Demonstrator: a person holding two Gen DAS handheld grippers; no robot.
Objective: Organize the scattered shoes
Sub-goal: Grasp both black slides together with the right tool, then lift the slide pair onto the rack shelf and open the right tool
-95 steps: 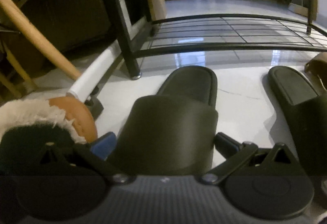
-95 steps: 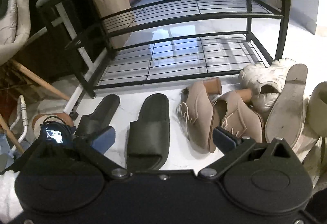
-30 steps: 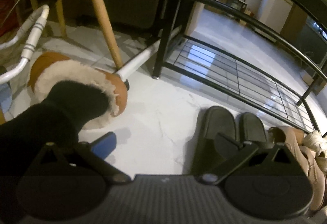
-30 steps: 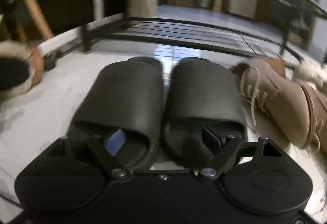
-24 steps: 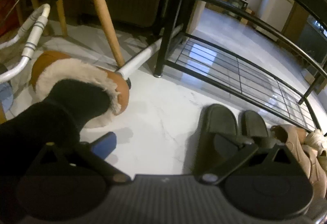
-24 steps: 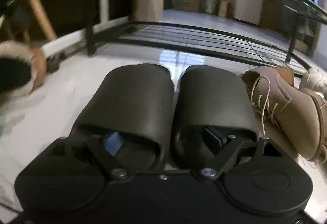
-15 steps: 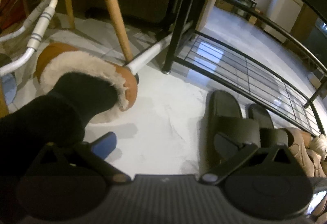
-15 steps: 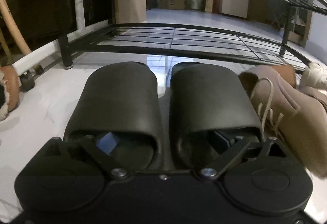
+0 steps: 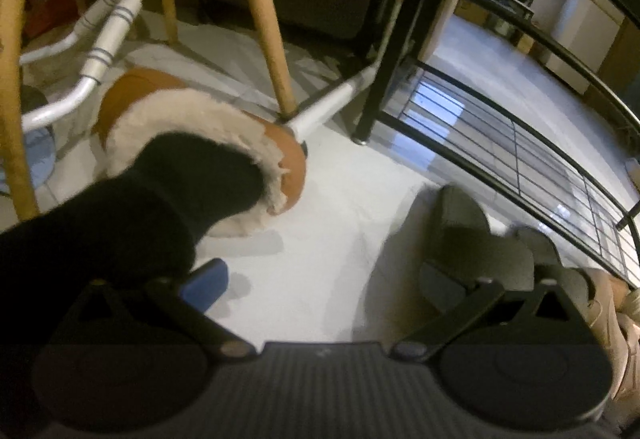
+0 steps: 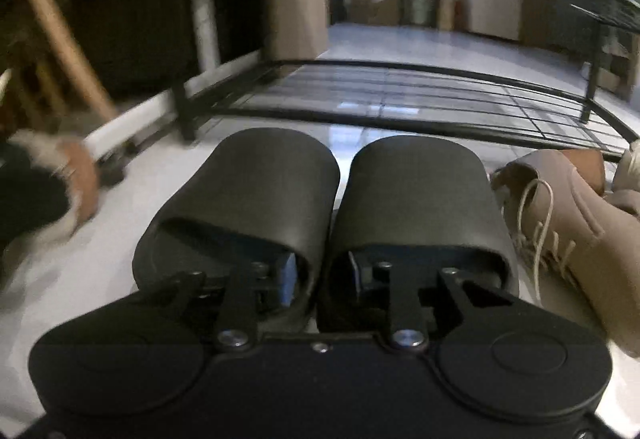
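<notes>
Right claw (image 10: 322, 275) drawn in, one finger inside each of two dark slides (image 10: 280, 195), pinching their touching inner strap walls as a pair. Toes aimed at black wire shoe rack (image 10: 400, 91), soles apparently on white floor (image 10: 100, 239), pair just short of the bottom shelf. Tan lace-up shoe (image 10: 560, 207) just beside on the right.

Left claw (image 9: 322, 281) spread wide over bare floor, gripping nothing; fur-lined brown slipper (image 9: 192, 127), worn on a dark-socked foot, nearby.

Judged best handled thus: firm squeeze to stop either slide slipping, both kept level and parallel, lifted clear of the shelf's front bar, steered wide of the tan shoe's laces.
</notes>
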